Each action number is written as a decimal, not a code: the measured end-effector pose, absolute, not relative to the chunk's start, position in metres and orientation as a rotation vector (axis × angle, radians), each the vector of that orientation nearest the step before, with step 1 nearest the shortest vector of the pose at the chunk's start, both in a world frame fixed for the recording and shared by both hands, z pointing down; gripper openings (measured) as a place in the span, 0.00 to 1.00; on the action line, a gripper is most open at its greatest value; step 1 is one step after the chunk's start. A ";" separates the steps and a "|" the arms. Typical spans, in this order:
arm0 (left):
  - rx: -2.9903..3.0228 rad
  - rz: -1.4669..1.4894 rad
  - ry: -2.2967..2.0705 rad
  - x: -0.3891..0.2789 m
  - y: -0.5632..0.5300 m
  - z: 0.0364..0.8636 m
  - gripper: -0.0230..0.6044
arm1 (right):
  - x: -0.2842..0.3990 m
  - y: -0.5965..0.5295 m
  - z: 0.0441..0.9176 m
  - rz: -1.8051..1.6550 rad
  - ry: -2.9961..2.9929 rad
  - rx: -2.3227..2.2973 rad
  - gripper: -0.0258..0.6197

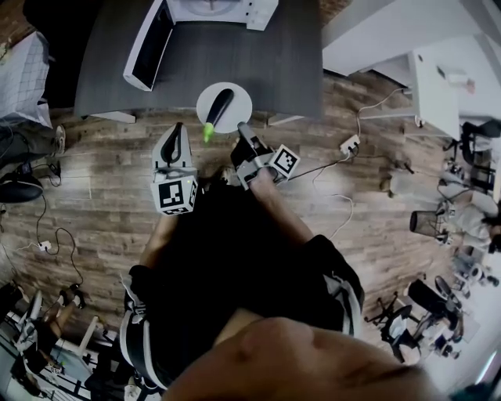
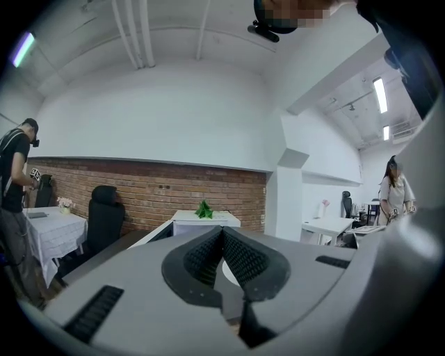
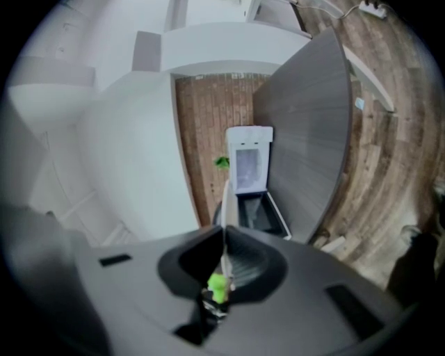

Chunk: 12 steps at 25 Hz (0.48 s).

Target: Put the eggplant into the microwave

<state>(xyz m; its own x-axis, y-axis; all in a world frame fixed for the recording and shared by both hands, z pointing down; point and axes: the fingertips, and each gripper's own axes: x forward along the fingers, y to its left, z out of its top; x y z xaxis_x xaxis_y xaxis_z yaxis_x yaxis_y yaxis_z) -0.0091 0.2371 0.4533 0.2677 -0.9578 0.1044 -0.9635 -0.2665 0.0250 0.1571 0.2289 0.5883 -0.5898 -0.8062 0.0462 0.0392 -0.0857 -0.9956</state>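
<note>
A dark eggplant (image 1: 220,106) with a green stem (image 1: 209,131) lies on a white plate (image 1: 235,98) held over the front edge of the grey table (image 1: 274,63). My right gripper (image 1: 241,135) is shut on the plate's near rim. In the right gripper view the plate (image 3: 224,208) stands edge-on between the jaws, with the green stem (image 3: 217,285) beside it. The white microwave (image 1: 223,9) stands at the table's back, its door (image 1: 147,47) swung open; both show ahead as microwave (image 3: 249,163) and door (image 3: 263,214). My left gripper (image 1: 178,131) hangs left of the plate, shut and holding nothing.
A small green plant (image 2: 204,209) sits on top of the microwave (image 2: 206,223). A black office chair (image 2: 103,215) and a cloth-covered table (image 2: 45,233) stand at left, with people at both sides. Cables and a power strip (image 1: 349,143) lie on the wood floor.
</note>
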 end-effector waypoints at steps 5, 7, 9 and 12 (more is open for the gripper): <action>2.413 0.090 -1.867 -0.009 0.230 0.453 0.09 | 0.157 0.216 0.589 -1.749 1.577 -0.821 0.10; 2.411 0.087 -1.865 -0.010 0.227 0.453 0.09 | 0.157 0.214 0.589 -1.746 1.569 -0.820 0.10; 2.411 0.083 -1.854 -0.011 0.220 0.455 0.09 | 0.157 0.209 0.588 -1.741 1.563 -0.819 0.10; 2.421 0.077 -1.835 -0.015 0.203 0.458 0.09 | 0.152 0.195 0.588 -1.727 1.558 -0.825 0.10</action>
<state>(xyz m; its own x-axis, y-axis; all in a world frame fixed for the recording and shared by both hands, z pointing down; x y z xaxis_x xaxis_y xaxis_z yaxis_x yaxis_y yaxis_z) -0.0147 0.2032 0.4576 0.2713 -0.9570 0.1027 -0.9622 -0.2673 0.0515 0.1524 0.1950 0.5881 -0.5828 -0.8123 0.0229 0.0605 -0.0715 -0.9956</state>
